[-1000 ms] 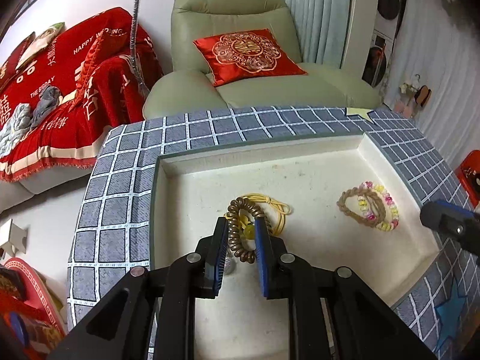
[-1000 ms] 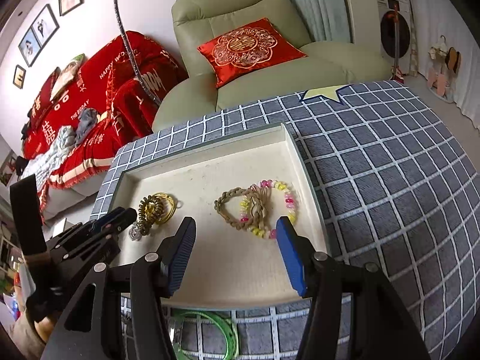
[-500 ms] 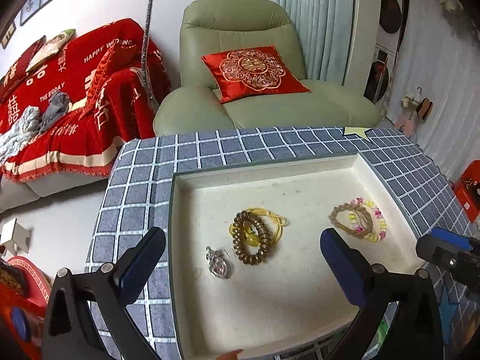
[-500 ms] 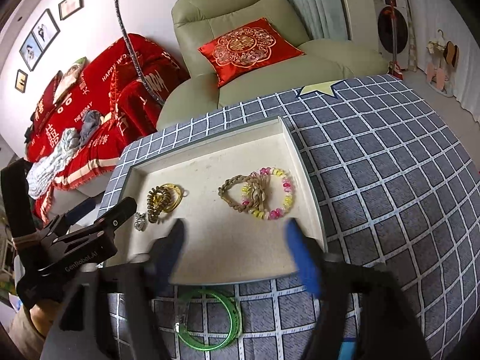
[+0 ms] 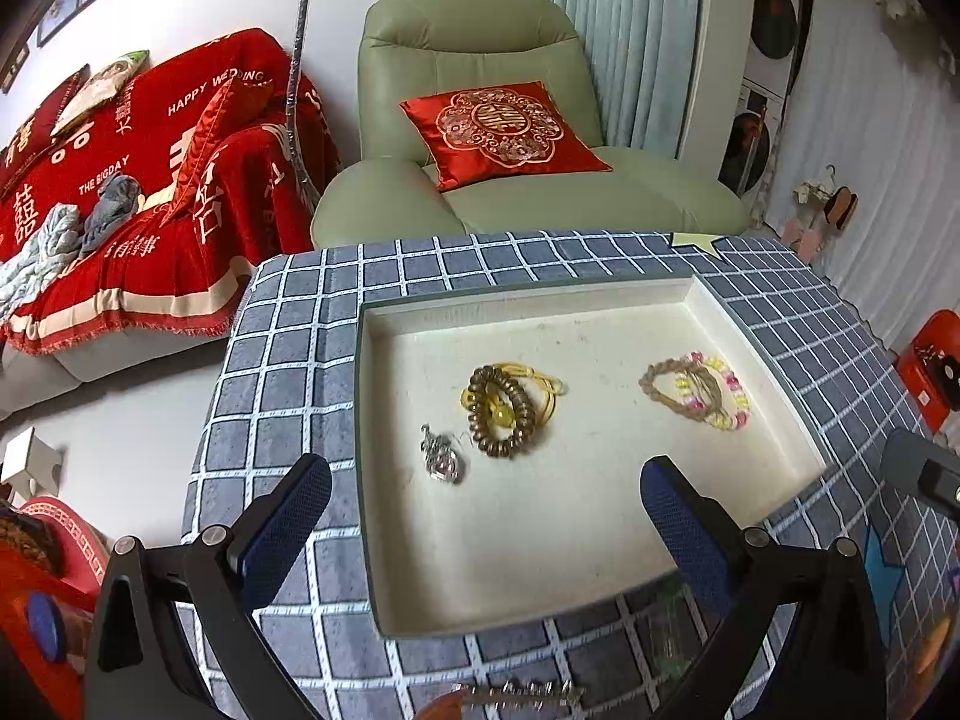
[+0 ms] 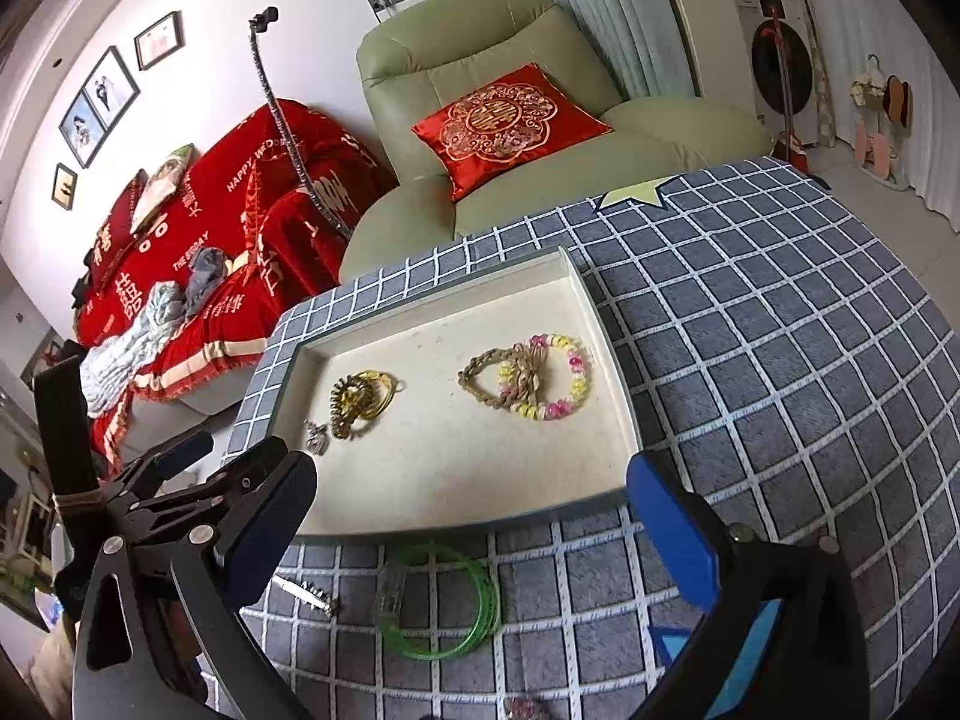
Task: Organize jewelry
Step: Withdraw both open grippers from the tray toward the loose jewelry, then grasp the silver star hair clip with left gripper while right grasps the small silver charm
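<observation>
A shallow cream tray [image 5: 540, 540] sits on the worktop [image 6: 780, 360], which is covered by a grey-blue cloth with a white grid. In the left wrist view the left tool [image 5: 486, 504] stands wide apart near the bottom of the frame, its blue pads over the tray's near edge, with nothing between them. Near the middle of the tray lie a brown bead bracelet [image 5: 503, 411] on top of a yellow cord loop [image 5: 543, 387], and just to its lower left a small silver pendant [image 5: 443, 461]. Toward the right of the tray a braided tan bracelet [image 5: 672, 387] overlaps a pink and yellow bead bracelet [image 5: 729, 393]. In the right wrist view the right tool [image 6: 465, 519] is opening, its jaws already wide, with nothing gripped. Below the tray's near edge, at lower centre, green bangles [image 6: 474, 606] lie on the cloth beside a clear clip [image 6: 390, 591] and a small silver pin [image 6: 306, 594].
</observation>
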